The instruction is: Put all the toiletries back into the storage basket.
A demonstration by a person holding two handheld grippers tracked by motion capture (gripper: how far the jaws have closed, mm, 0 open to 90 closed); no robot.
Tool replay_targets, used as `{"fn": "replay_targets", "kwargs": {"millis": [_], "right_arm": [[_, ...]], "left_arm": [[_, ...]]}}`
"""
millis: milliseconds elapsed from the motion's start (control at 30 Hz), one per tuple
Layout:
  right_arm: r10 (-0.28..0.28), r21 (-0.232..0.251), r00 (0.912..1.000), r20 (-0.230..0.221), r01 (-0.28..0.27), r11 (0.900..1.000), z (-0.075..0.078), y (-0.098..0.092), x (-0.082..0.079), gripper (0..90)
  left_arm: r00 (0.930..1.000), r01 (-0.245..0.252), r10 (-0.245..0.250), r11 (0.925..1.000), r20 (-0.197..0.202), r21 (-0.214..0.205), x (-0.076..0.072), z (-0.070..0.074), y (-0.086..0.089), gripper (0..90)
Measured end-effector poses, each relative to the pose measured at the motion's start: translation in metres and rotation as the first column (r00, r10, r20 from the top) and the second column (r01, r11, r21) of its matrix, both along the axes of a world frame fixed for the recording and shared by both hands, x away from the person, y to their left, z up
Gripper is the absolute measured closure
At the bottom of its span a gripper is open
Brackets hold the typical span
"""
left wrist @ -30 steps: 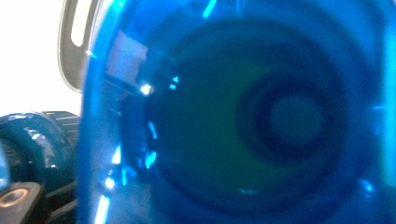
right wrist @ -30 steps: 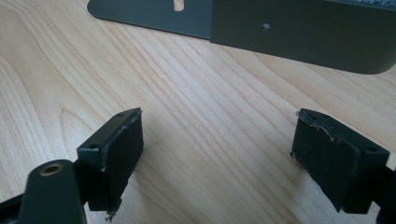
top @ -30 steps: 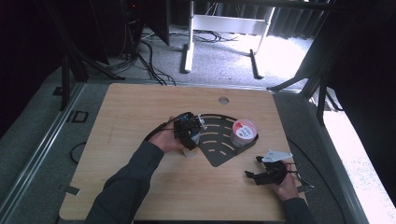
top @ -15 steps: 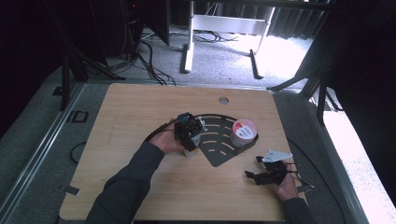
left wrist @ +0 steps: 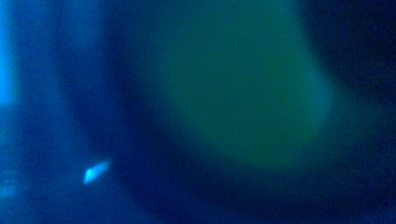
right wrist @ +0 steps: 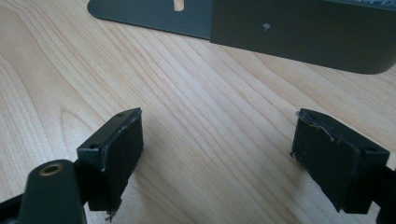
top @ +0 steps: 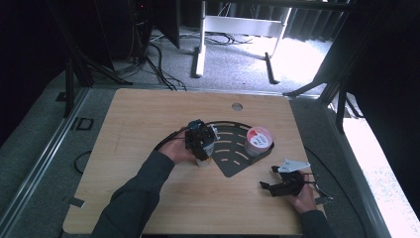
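My left gripper (top: 201,145) points down at the left tip of a dark fan-shaped slotted plate (top: 232,161), right over a small pale object (top: 202,161) that I cannot identify. Its jaws have just been closing; they are hidden under its body, so I cannot tell if the pale object is between them. The left gripper view is a blue-green blur. A red-and-white roll (top: 258,140) stands at the plate's right end. My right gripper (top: 270,187) rests low over the wood at the front right, and its pads (right wrist: 116,149) stand open with bare table between them.
The wooden table (top: 148,124) has a round hole (top: 237,106) near its far edge. A black cable (top: 171,140) curves behind my left hand. The plate's raised dark wall (right wrist: 299,37) lies just ahead of the right gripper. Floor cables and table legs lie beyond.
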State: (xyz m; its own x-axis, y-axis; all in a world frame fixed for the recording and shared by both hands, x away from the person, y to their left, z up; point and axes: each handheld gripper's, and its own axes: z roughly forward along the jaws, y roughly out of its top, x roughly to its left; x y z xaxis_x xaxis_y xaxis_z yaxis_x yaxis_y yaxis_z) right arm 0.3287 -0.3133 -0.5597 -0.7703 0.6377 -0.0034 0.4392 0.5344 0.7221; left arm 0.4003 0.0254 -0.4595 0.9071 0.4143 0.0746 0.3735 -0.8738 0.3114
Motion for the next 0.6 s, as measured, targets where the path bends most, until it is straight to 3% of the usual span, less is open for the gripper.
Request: {"fn": "replay_targets", "kwargs": {"millis": [300, 600], "right_arm": [[0.0, 0.0, 1.0, 0.0, 0.0, 1.0, 0.0, 0.0, 0.0, 16.3], [0.0, 0.001, 1.0, 0.0, 0.0, 1.0, 0.0, 0.0, 0.0, 16.3]], "left_arm": [[1.0, 0.0, 0.0, 1.0, 0.006, 0.002, -0.0015, 0.0007, -0.0013, 55.6], [0.9999, 0.003, -0.003, 1.0, -0.013, -0.003, -0.0025, 0.0013, -0.0023, 55.8]]}}
